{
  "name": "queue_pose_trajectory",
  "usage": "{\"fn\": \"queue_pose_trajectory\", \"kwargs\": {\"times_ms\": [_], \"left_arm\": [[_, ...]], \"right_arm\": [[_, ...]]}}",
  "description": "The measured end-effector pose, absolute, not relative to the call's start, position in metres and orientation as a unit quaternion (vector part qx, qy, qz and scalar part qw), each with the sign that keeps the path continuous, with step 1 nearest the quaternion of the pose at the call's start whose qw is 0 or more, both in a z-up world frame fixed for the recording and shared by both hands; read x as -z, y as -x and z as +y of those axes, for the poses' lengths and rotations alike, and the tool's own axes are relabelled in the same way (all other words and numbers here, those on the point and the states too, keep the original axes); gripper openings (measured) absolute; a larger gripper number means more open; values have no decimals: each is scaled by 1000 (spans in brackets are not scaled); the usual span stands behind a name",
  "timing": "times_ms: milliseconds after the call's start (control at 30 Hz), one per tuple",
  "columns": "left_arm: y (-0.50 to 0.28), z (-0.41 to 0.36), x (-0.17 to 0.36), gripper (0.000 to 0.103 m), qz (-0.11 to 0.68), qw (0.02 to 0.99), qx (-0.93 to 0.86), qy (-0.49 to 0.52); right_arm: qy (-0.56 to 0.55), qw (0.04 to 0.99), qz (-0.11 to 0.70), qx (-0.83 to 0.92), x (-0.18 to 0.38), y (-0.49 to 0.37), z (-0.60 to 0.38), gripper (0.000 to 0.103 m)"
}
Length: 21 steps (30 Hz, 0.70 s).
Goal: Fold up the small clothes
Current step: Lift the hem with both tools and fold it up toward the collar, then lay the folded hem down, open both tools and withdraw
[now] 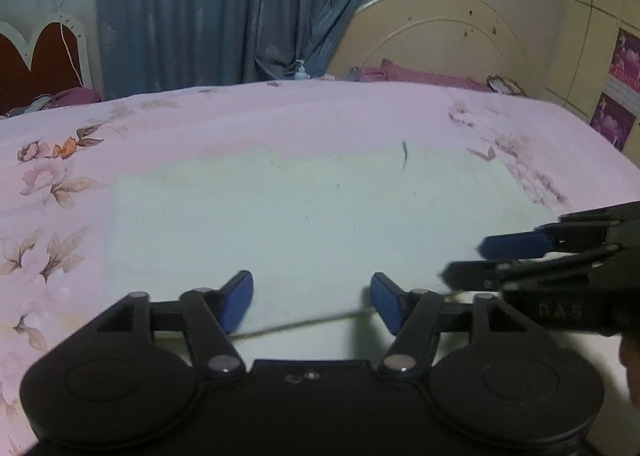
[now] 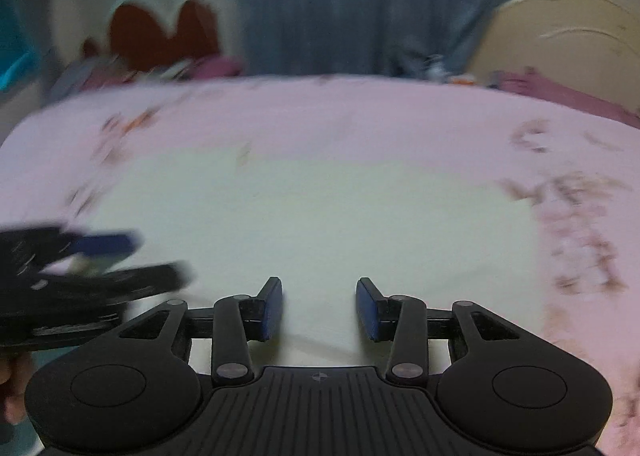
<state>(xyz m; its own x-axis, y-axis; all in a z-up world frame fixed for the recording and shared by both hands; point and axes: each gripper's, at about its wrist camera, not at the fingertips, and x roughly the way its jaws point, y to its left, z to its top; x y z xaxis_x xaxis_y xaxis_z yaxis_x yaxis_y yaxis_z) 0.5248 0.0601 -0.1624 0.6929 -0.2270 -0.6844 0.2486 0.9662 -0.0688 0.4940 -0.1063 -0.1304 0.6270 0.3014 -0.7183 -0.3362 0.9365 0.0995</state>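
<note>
A pale white cloth (image 1: 304, 212) lies flat on the pink floral bedsheet (image 1: 60, 184); it also shows in the right wrist view (image 2: 320, 212), blurred. My left gripper (image 1: 312, 302) is open over the cloth's near edge, a folded edge line running between its blue pads. My right gripper (image 2: 319, 306) is open and empty above the cloth's near part. The right gripper shows at the right of the left wrist view (image 1: 520, 256); the left gripper shows at the left of the right wrist view (image 2: 100, 260).
A cream round headboard (image 1: 432, 40) and pink bedding (image 1: 420, 76) stand behind the bed at right. Blue curtains (image 1: 224, 8) hang at the back. A red heart-shaped headboard (image 1: 44, 60) is at the far left. A small bottle (image 1: 301, 70) stands by the curtain.
</note>
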Motion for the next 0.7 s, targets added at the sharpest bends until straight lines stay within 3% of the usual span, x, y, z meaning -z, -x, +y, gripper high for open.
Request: {"fn": "queue_pose_trajectory", "kwargs": {"times_ms": [233,367,467,567,700], "left_arm": [[-510,113,164,66,375,920,113,-21],[-507,101,162,67,376,920,107,-40],[-505,99,164,69,376,919,112,-35],[-504,100,165,69,376,918,117,-41],[-503,104,162,70,379,916,123,-34]], "right_arm": [[-32,909,414,-28,142,-499,-200,41],[-44,905,423,-22,141,-504,-205,41],[-38,922,384,-23,128,-490,-196,41],[-10,905,424,-23,141,-495,-186,41],[-31,911,411,-17,128,-486,-190,41]]}}
